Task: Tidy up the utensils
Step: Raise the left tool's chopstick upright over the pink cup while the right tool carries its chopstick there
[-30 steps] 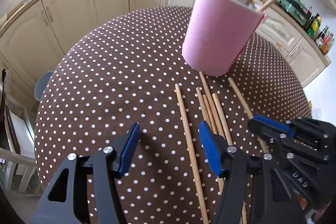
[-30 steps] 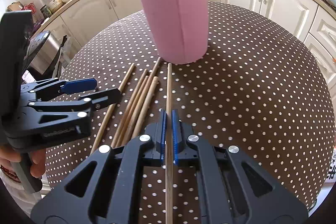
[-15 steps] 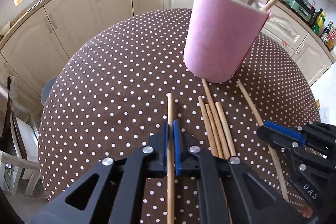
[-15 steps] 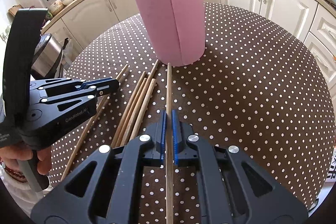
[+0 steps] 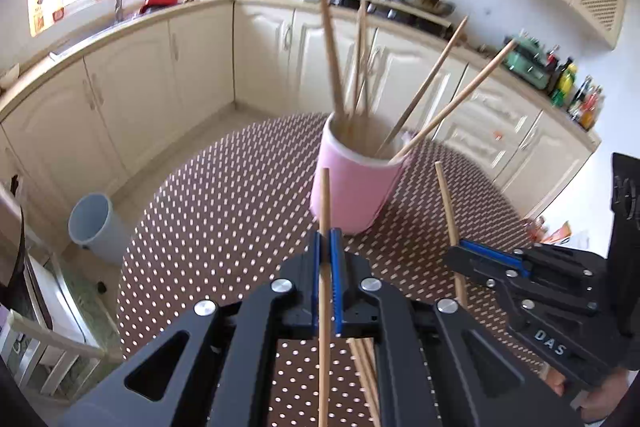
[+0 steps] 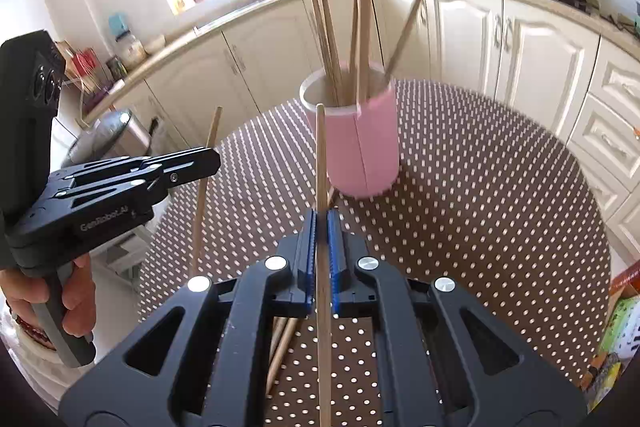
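Chopsticks fill both views. The left hand-held gripper [image 5: 327, 251] is clenched on a long wooden chopstick [image 5: 325, 211], lifted clear of the round brown polka-dot surface [image 5: 224, 211]. The right hand-held gripper [image 6: 321, 227] grasps a second wooden chopstick [image 6: 321, 163] the same way. Ahead stands the pink cylindrical holder [image 6: 362, 143], with several sticks upright in it. Only the right wrist view shows a bare hand [image 6: 74, 301] around the left tool's handle; only the left wrist view shows a grey waste bin [image 5: 90, 223] on the floor. Loose chopsticks [image 5: 366, 371] lie on the cloth under the frame.
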Motion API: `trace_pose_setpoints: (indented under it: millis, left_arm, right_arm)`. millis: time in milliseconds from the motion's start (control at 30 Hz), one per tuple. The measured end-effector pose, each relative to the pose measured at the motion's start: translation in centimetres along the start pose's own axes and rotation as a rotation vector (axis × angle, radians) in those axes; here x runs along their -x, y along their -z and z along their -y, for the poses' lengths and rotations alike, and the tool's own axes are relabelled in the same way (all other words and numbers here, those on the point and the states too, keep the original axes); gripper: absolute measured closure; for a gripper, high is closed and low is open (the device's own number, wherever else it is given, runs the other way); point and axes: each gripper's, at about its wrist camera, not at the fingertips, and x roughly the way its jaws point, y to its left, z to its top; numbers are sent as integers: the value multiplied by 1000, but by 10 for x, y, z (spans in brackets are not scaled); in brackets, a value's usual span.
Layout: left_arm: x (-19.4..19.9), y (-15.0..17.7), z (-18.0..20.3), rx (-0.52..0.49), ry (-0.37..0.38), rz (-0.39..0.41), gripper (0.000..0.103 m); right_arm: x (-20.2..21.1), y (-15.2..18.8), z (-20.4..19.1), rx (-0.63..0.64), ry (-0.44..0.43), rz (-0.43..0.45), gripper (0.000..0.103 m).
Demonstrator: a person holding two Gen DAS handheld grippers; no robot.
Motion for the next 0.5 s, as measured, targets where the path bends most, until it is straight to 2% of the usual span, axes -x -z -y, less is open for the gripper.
trace_pose_setpoints:
  millis: [133, 500]
  left_arm:
    - [28, -7, 5, 4, 45, 57, 97]
    - [70, -28, 19, -7, 72, 198, 97]
  right_arm:
    - [22, -8, -9, 9, 0, 60, 97]
    - [65, -40, -24, 34, 19, 225, 97]
